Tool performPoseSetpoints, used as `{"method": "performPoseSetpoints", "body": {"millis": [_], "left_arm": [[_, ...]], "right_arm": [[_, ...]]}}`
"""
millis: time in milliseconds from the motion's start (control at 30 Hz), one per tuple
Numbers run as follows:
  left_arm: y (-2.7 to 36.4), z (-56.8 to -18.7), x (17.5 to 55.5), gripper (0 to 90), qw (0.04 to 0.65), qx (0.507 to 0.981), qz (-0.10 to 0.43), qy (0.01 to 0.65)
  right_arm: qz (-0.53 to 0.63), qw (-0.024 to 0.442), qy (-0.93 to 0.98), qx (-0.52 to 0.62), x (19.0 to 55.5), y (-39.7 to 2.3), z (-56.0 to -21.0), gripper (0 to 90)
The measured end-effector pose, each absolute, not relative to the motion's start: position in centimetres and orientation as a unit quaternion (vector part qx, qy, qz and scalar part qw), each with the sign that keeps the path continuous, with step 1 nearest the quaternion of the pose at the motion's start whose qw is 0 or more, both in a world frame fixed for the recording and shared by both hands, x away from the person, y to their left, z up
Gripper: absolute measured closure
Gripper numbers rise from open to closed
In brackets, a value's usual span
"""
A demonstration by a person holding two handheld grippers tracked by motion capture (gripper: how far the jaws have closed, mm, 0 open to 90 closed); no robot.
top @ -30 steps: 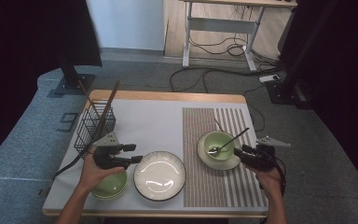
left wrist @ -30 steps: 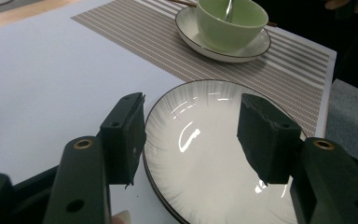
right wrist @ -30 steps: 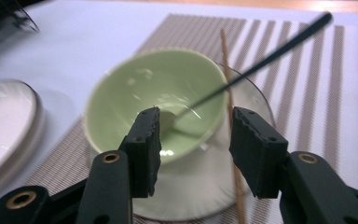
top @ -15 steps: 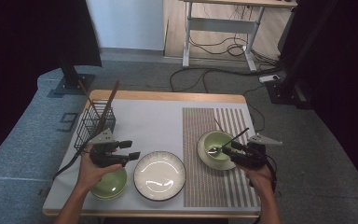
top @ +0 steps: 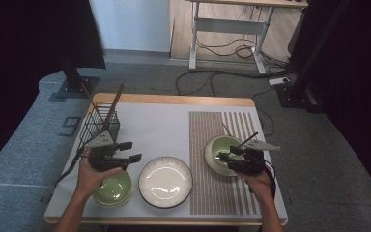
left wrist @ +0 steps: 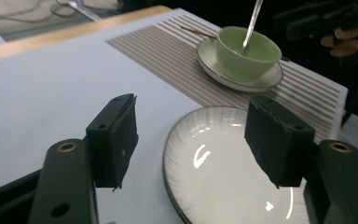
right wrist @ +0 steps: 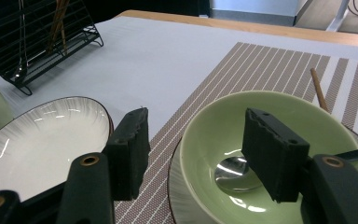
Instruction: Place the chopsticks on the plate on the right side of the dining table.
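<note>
Claws point(top: 134, 151) point(top: 233, 155) have just been opening, both empty.

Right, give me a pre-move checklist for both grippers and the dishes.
1. Left gripper empty, jaws just opened wide over the white plate: ok.
2. Right gripper empty, jaws just opening above the green bowl: ok.
3. Spoon resting inside that bowl: ok.
4. Bowl seated on its saucer, on the striped mat: ok.
5. Second green bowl under the left hand, upright: ok.
6. Chopstick behind the bowl, touching the saucer: cannot tell.
</note>
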State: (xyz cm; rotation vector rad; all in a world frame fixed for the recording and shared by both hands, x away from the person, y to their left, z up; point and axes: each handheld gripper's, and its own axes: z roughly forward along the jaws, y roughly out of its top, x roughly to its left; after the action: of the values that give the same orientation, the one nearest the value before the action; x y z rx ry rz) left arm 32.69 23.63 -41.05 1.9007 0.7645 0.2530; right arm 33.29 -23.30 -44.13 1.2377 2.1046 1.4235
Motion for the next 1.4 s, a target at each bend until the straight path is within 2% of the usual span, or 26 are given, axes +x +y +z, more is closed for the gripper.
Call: {"method": "performPoseSetpoints", "body": {"millis": [400, 1400], "left_arm": [[25.7, -39.8, 33.2, 37.7, 0.515, 0.781, 0.137, 0.326], [29.5, -36.7, 34.9, 42.3, 0.547, 0.750, 0.144, 0.342]], "right_arm": [[0.493, 0.153, 0.745, 0.423, 33.4, -22.4, -44.5, 40.4], [0.462, 0.145, 0.775, 0.407, 33.7, -20.3, -45.7, 40.5]]}}
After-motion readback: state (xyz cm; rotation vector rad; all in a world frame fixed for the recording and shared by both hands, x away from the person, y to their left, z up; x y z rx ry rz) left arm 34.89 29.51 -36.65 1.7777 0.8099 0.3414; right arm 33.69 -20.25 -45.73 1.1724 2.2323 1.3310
